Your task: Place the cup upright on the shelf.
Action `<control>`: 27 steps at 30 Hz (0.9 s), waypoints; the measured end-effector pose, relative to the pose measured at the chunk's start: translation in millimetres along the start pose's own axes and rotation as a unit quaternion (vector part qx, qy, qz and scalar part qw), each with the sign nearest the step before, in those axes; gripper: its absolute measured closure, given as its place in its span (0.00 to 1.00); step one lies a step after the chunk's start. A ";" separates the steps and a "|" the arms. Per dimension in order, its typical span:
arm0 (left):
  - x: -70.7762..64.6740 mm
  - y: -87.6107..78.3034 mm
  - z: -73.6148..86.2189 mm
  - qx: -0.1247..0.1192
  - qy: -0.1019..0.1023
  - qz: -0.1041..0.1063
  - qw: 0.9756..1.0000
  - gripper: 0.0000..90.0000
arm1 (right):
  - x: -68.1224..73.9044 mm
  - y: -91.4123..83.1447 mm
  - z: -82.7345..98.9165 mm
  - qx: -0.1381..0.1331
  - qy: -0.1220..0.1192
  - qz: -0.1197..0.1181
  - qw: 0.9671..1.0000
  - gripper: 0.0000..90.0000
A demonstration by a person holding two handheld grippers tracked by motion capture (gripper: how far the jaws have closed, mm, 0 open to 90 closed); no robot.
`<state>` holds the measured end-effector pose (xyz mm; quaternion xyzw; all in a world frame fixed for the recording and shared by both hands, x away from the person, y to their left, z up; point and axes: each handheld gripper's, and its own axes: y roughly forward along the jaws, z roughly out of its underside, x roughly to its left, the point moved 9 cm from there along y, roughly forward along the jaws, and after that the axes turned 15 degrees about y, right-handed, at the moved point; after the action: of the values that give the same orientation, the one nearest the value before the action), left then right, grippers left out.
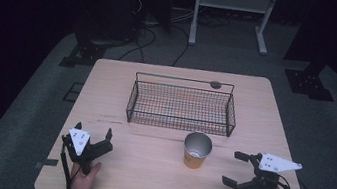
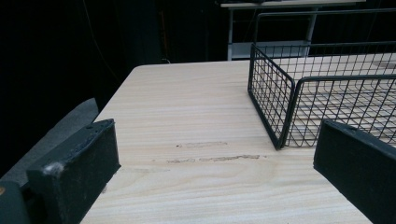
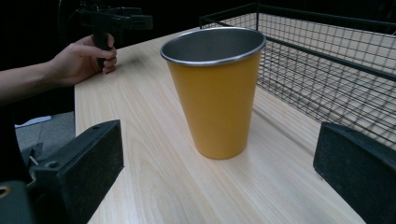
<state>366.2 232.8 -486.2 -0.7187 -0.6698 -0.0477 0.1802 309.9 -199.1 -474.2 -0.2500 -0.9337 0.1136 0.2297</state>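
Both grippers, left (image 1: 93,135) and right (image 1: 237,169), fingers spread wide, holding nothing, pale wood table (image 1: 143,182), orange cup (image 1: 196,150), wire basket (image 1: 180,107), dark room

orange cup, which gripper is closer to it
Right. The right gripper sits just to the right of the orange cup, jaws open and facing it. The left gripper is farther off near the table's left side, aimed at the wire basket.

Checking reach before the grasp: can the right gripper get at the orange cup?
Probably yes: the right gripper is open, facing the upright orange cup, with bare table between them.
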 end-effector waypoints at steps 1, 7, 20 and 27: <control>0.1 0.0 0.0 0.000 0.000 0.000 1.000 0.00 | 0.5 1.4 -1.1 0.000 0.000 0.000 1.000 0.01; 0.8 0.0 0.3 0.000 -0.002 0.001 1.000 0.00 | 1.0 11.6 -7.3 0.010 -0.008 0.000 1.000 0.01; 0.8 -0.1 0.2 -0.001 -0.002 0.002 1.000 0.00 | -3.0 30.1 -16.2 0.024 -0.008 0.011 1.000 0.01; 0.8 -0.1 0.2 -0.001 -0.001 0.002 1.000 0.00 | -3.8 34.6 -16.8 0.026 -0.004 0.012 1.000 0.01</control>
<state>366.2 233.6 -486.1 -0.7201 -0.6688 -0.0469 0.1787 335.4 -170.1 -472.4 -0.2549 -0.9282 0.1411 0.2313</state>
